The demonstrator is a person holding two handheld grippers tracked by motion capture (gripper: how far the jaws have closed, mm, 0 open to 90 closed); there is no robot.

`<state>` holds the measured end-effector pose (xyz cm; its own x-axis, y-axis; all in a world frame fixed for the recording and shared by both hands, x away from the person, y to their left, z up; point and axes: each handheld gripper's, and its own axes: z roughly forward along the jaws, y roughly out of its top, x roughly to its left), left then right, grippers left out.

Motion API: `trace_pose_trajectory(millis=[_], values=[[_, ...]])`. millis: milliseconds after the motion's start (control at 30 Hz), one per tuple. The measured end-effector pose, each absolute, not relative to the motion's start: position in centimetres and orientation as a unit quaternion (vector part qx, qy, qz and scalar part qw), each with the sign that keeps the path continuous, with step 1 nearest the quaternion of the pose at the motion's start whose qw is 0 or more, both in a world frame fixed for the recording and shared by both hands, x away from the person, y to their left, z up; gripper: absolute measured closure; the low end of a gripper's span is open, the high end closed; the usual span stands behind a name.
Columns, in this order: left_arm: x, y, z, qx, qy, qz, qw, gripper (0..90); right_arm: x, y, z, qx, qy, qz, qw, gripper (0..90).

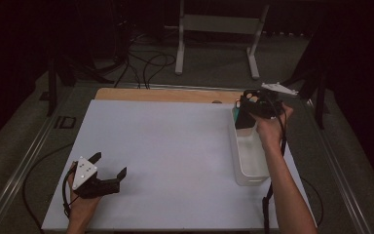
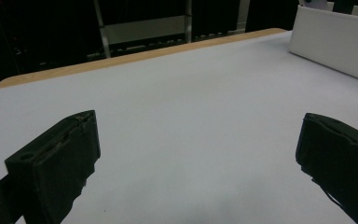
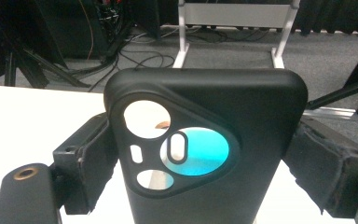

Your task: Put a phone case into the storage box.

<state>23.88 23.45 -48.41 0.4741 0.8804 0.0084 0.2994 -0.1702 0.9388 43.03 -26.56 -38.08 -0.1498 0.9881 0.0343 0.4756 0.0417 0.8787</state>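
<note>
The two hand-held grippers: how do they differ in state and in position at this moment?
The left hand-held gripper has its jaws wide open with nothing between them, while the right hand-held gripper is shut on a black phone case. The left one sits low over the near left part of the white table; the right one is at the far end of the white bin. Both are black and held by a hand.

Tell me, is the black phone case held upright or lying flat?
Upright. In the right gripper view the phone case stands on end between the right gripper's jaws, camera cutouts facing the lens, above the white bin.
</note>
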Motion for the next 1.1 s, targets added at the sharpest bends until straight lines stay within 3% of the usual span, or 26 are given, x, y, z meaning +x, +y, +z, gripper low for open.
trace_pose_trajectory(millis=[1100], values=[[23.9, 23.4, -48.3, 0.704, 0.417, 0.297, 0.492, 0.4, 43.9, -26.6, -40.6, 0.584, 0.653, 0.370, 0.309, 14.1]])
